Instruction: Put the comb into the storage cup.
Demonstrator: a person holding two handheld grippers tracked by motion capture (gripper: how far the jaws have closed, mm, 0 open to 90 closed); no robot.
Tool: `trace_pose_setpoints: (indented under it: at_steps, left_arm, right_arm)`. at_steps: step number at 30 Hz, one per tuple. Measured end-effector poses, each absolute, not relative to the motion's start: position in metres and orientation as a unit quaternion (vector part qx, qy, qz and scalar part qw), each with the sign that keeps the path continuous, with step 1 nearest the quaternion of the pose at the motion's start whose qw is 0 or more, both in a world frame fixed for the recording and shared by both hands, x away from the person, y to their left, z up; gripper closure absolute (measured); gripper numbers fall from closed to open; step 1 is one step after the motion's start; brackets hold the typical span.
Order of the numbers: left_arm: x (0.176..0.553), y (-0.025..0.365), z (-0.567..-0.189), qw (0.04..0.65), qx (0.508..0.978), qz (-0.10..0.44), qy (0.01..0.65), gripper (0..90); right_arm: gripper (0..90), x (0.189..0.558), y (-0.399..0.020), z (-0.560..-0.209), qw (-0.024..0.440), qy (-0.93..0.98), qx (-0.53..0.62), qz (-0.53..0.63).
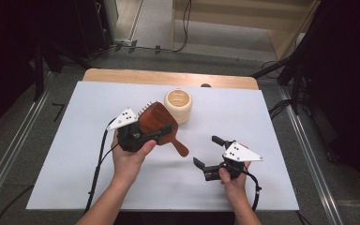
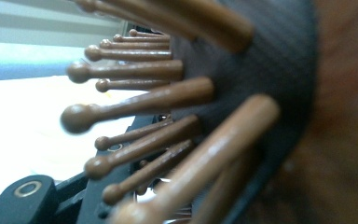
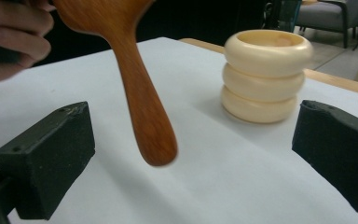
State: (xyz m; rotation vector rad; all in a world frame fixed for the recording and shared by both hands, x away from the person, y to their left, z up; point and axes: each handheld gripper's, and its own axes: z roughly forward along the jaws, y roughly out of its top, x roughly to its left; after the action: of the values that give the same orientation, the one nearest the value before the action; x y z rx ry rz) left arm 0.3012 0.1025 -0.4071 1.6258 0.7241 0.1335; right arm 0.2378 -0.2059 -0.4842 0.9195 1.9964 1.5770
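A reddish-brown wooden hairbrush hangs tilted above the white table cover, its handle pointing down to the right. My left gripper is shut on the brush head. In the left gripper view the round-tipped wooden bristles stick out to the left from a dark cushion, very close to the lens. My right gripper stands open a short way right of the handle tip, and nothing is between its pads. In the right gripper view the handle hangs ahead between the jaws. A cream ribbed holder stands upright behind the brush.
The white cover spans the table, with a strip of bare wood at the far edge. The holder is the one other thing standing on it. Dark stands and cables flank the table on the floor.
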Motion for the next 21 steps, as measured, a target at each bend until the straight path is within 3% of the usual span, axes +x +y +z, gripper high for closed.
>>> trace_pose_setpoints:
  at_steps: [21]
  left_arm:
    - [0.307,0.109,-0.400,0.627,0.709,0.069,0.317,53.4]
  right_arm:
    - [0.0,0.219,-0.273,-0.497,0.252,0.704,0.377,0.546]
